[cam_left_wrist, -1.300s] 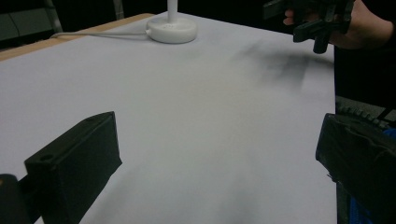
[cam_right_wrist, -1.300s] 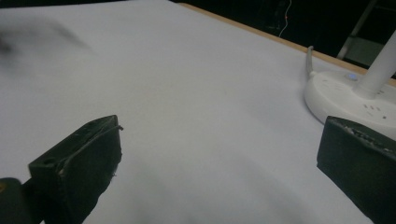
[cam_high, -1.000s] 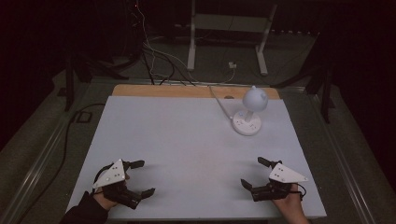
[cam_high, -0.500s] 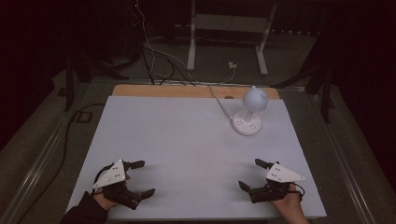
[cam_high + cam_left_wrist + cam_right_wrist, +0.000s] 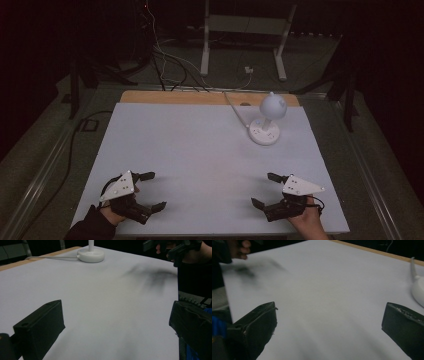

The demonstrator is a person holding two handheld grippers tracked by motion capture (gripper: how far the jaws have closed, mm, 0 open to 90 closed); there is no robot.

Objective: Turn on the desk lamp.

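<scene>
**Both claws wide apart at the near edge, lamp untouched at the far side**

Nearest the person, the left claw (image 5: 151,191) rests low over the near-left corner of the white surface (image 5: 190,150), its jaws spread wide with nothing between them. The left gripper view confirms this: bare sheet lies in the gap. The right claw (image 5: 263,189) mirrors it at the near-right corner, jaws likewise wide apart and holding nothing; the right gripper view shows plain surface between them. Each is held in a hand, with the left sleeve (image 5: 87,227) at the bottom edge.

Between the claws and the far side, the middle of the surface carries nothing.

Farther back, toward the far right, stands a small white desk lamp (image 5: 267,122), upright on its round base, with its white cord (image 5: 235,107) running off over the wooden strip at the back. It is well apart from both claws.

As a judgement, the work looks not yet begun: nothing is grasped, and reaching the lamp is all ahead.
</scene>
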